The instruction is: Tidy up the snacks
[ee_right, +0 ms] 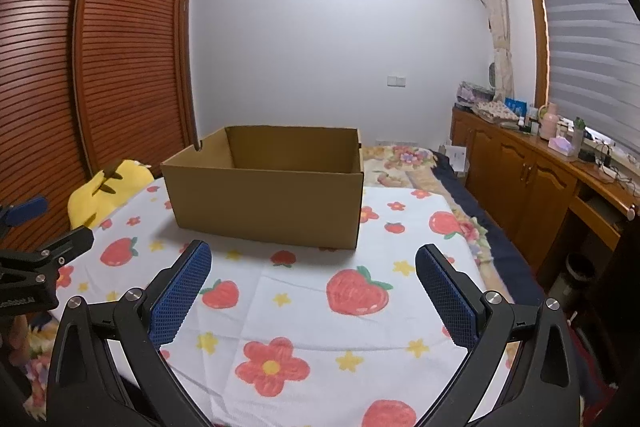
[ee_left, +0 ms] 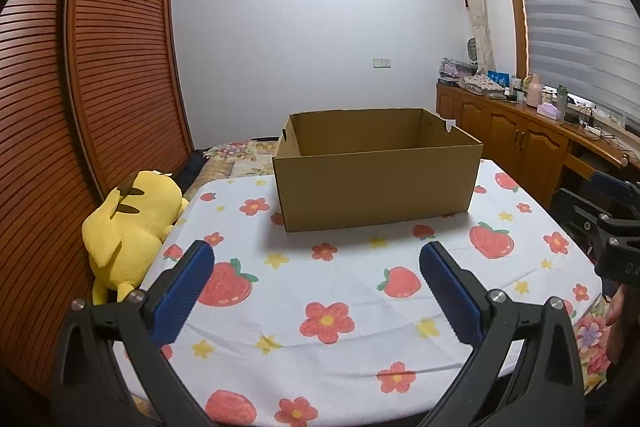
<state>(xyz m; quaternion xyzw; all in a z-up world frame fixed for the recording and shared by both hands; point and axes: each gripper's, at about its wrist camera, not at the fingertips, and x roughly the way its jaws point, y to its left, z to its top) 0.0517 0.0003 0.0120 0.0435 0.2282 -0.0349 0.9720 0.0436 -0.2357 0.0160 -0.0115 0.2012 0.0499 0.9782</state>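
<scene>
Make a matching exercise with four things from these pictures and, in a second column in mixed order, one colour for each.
Things:
1. cardboard box
2. plush toy
3. finger pads of the right gripper
4. wardrobe door

Colours:
a. blue
b. reddish brown
c. yellow
d. tan

Pairs: 1-d, 2-c, 3-a, 4-b

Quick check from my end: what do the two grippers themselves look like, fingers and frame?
Both match: left gripper and right gripper have black plastic frames with silver bolts, and blue textured pads inside each finger. White lettering marks the left one's body in the right view. No cables or sleeves visible.
</scene>
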